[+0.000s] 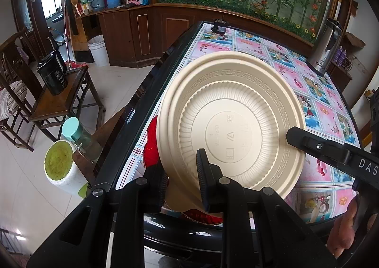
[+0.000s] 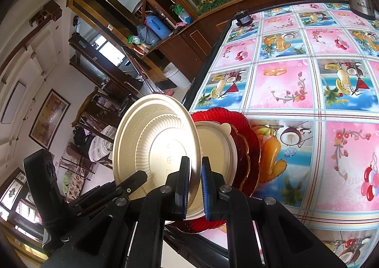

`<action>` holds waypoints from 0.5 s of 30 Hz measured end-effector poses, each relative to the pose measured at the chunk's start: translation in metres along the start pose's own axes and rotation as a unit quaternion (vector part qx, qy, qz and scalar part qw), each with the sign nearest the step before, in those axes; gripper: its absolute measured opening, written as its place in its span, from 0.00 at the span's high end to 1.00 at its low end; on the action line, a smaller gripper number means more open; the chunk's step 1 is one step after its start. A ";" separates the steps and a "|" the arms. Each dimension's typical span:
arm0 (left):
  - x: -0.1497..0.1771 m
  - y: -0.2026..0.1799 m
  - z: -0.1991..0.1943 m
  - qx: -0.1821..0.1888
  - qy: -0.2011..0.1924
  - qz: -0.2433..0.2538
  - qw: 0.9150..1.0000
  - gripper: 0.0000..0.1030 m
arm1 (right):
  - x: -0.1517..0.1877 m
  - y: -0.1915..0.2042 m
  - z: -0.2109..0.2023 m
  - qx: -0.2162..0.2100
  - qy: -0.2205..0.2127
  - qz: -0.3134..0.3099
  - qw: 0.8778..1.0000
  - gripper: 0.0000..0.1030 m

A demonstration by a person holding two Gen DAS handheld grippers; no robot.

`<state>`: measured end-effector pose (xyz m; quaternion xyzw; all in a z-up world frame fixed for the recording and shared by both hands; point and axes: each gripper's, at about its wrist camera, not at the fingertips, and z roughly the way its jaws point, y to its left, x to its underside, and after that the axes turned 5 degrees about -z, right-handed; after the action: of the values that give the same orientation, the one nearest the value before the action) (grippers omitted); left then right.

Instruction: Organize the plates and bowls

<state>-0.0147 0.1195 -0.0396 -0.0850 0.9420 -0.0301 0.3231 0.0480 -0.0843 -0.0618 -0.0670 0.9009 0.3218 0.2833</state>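
A cream plate hangs tilted over the table's near left corner, its ribbed underside facing the left wrist camera. My left gripper is shut on its lower rim, one pad pressed on the underside. My right gripper is shut on the same plate at the opposite rim, and its finger shows in the left view. Under the raised plate a red glass plate lies on the tablecloth, with a second cream dish resting in it.
A steel thermos stands at the table's far right, and a small black object sits at the far corner. Left of the table edge are a wooden chair with a black kettle, a teal-lidded bottle and a white tub.
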 end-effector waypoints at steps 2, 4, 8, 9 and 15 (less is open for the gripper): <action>-0.001 0.001 0.001 0.001 0.002 -0.001 1.000 0.80 | 0.000 0.000 0.001 0.001 0.000 0.000 1.000 0.91; -0.001 0.002 0.001 0.000 0.002 0.000 1.000 0.80 | 0.000 0.000 0.002 0.000 0.001 0.002 1.000 0.91; -0.001 0.003 0.003 0.001 0.004 -0.001 1.000 0.80 | 0.001 0.000 0.003 0.002 0.001 0.002 1.000 0.91; -0.001 0.003 0.003 0.001 0.004 -0.001 1.000 0.80 | 0.001 -0.001 0.003 0.001 0.001 0.003 1.000 0.91; -0.002 0.004 0.004 -0.001 0.006 0.001 1.000 0.80 | 0.001 0.000 0.004 0.002 0.003 0.004 1.000 0.91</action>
<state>-0.0110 0.1234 -0.0424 -0.0845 0.9439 -0.0298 0.3179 0.0490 -0.0821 -0.0654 -0.0636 0.9026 0.3212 0.2795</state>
